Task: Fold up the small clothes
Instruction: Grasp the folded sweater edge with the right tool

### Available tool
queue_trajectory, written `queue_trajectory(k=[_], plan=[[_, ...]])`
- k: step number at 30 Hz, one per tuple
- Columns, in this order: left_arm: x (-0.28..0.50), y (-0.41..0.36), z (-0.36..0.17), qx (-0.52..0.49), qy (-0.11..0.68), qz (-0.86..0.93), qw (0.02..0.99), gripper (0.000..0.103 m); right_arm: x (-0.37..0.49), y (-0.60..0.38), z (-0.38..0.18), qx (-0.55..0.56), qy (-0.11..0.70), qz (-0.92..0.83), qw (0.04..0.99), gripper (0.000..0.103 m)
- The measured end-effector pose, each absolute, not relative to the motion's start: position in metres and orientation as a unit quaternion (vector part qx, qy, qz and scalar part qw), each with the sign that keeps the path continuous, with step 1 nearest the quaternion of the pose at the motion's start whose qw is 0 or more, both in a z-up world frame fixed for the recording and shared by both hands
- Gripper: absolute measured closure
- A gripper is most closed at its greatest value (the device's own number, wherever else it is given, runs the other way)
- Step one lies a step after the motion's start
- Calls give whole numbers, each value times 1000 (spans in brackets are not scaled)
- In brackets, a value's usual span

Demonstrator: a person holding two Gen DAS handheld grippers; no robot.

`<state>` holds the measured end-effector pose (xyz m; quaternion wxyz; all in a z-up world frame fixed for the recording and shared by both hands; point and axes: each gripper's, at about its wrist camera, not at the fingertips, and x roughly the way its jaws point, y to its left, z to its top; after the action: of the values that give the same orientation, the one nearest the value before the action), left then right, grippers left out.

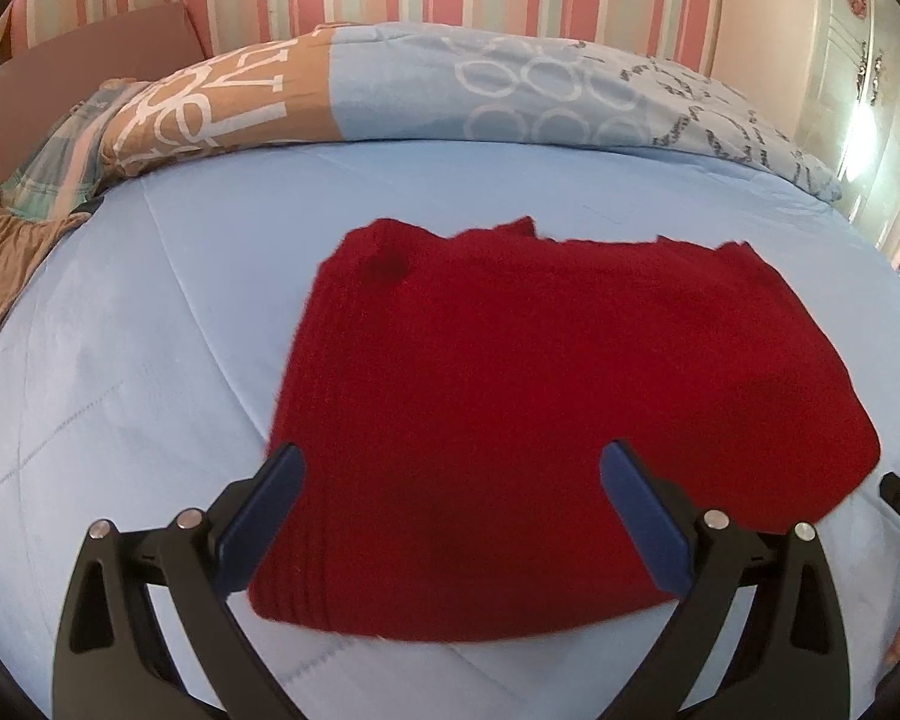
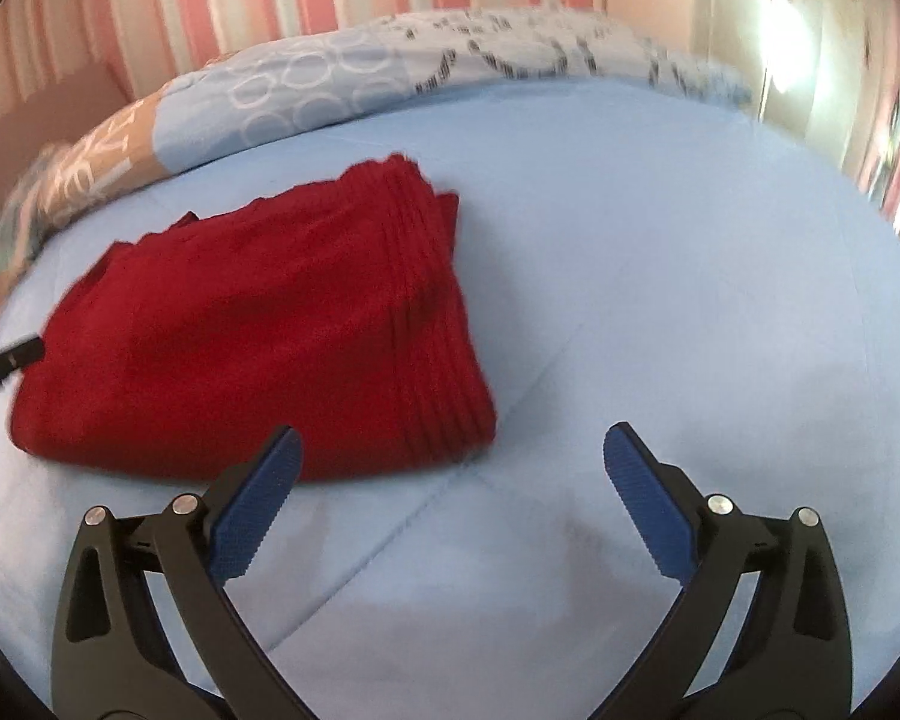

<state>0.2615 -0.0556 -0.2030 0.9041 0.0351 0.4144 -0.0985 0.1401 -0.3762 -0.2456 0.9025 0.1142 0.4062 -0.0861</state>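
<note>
the red knit garment (image 1: 546, 408) lies folded flat on the blue bed (image 1: 120, 360), directly ahead of and beneath the left claw (image 1: 450, 468), whose jaws stand wide apart and hold nothing, straddling its near edge; its long axis looks to run crosswise to that claw, from left to right; the right claw (image 2: 450, 456) is likewise spread wide and empty, over bare sheet, with the garment (image 2: 258, 324) ahead and off to its left, the ribbed edge nearest its left finger; the left claw is the nearer, so any next fold or smoothing probably starts there; a patterned quilt (image 1: 450, 84) lies well beyond.
</note>
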Motion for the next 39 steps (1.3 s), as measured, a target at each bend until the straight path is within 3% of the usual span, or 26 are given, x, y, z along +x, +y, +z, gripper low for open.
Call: queue_trajectory(k=[13,15,19,21,26,39], plan=[[250,-79,-203,62,413,-122,900,3,165,-389,-276,269,443,-51,854,4],[251,-78,-204,62,414,-121,900,4,172,-384,-276,268,444,-40,854,14],[253,-77,-205,59,418,-118,899,4,184,-384,-277,273,441,-53,853,21],[253,-77,-205,60,417,-118,899,4,186,-390,-276,285,438,-62,851,33],[255,-79,-208,60,422,-117,897,4,189,-391,-277,278,450,-71,846,43],[252,-82,-208,59,425,-117,896,4,191,-381,-278,310,463,-78,827,32]])
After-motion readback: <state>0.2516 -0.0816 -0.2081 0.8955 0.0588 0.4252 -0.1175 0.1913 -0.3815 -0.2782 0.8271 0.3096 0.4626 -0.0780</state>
